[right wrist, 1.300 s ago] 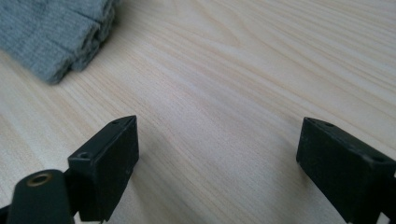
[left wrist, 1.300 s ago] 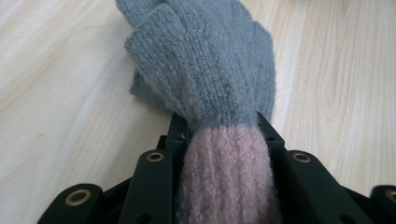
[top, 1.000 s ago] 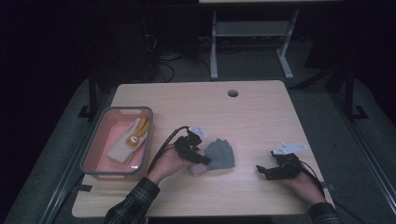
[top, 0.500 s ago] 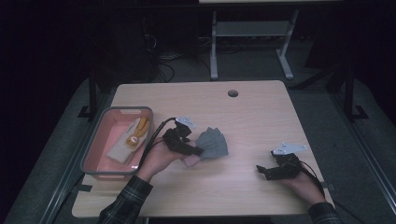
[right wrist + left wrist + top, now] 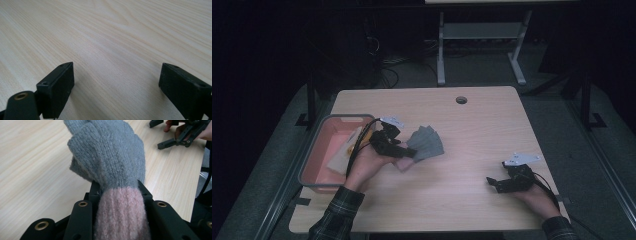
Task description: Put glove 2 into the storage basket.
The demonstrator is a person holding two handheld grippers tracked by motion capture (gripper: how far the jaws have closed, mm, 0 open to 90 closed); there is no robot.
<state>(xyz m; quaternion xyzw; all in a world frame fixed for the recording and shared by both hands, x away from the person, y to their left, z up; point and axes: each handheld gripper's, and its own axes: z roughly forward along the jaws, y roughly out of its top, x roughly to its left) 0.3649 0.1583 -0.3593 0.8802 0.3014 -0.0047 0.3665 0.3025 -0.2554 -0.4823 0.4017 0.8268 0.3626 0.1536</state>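
A knitted grey glove (image 5: 427,142) with a pink cuff (image 5: 120,212) hangs just above the wooden table (image 5: 472,120), left of centre. My left gripper (image 5: 407,151) is shut on that cuff, and the grey fingers (image 5: 105,152) of the glove point away from me. My right gripper (image 5: 493,183) rests low near the table's front right, held by a hand; its jaws stand wide apart over bare wood (image 5: 117,57) with nothing between them. From the left gripper view the right gripper (image 5: 180,138) is at the top right.
A pink tray (image 5: 314,160) with a grey rim sits at the table's left edge, holding light and orange items. A round cable hole (image 5: 461,100) lies near the far edge. Beyond the table stand a metal frame (image 5: 477,45) and cables on the floor.
My left gripper has carried the glove leftward toward the tray over the last second. The right gripper has stayed where it was.
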